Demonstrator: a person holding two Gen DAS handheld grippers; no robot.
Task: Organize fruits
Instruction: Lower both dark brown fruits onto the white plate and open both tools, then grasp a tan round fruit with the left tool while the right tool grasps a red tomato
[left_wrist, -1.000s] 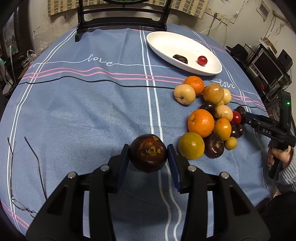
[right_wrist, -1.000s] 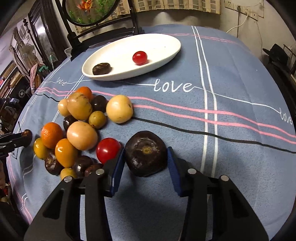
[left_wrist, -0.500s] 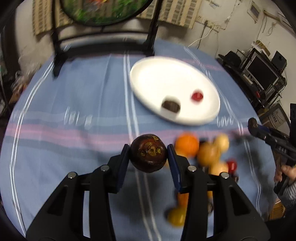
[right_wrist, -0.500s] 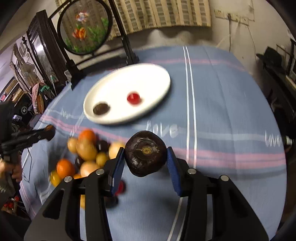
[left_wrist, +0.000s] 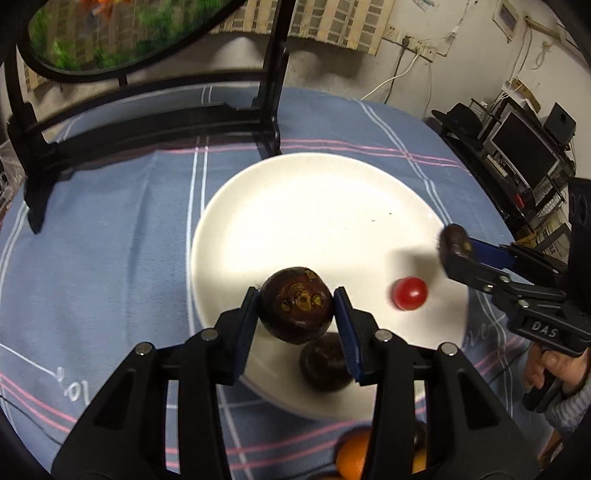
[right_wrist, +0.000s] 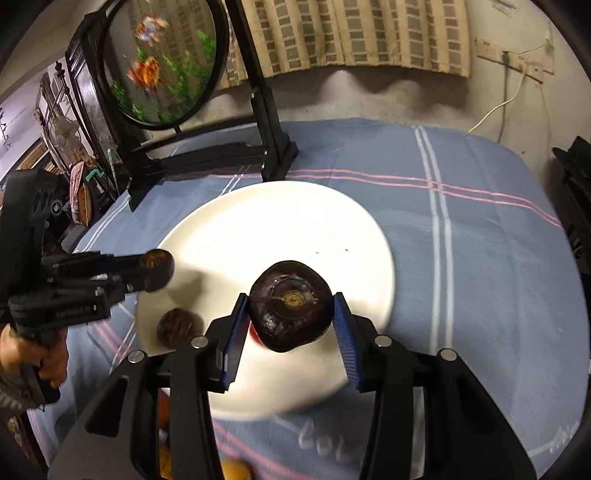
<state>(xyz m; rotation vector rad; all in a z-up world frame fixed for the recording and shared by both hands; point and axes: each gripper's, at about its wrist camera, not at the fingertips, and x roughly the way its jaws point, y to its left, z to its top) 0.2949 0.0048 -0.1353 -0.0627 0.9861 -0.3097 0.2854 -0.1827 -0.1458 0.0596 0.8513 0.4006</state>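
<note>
left wrist: above plate (left_wrist: 229, 236) | right wrist: above plate, opposite side | shared: plate
</note>
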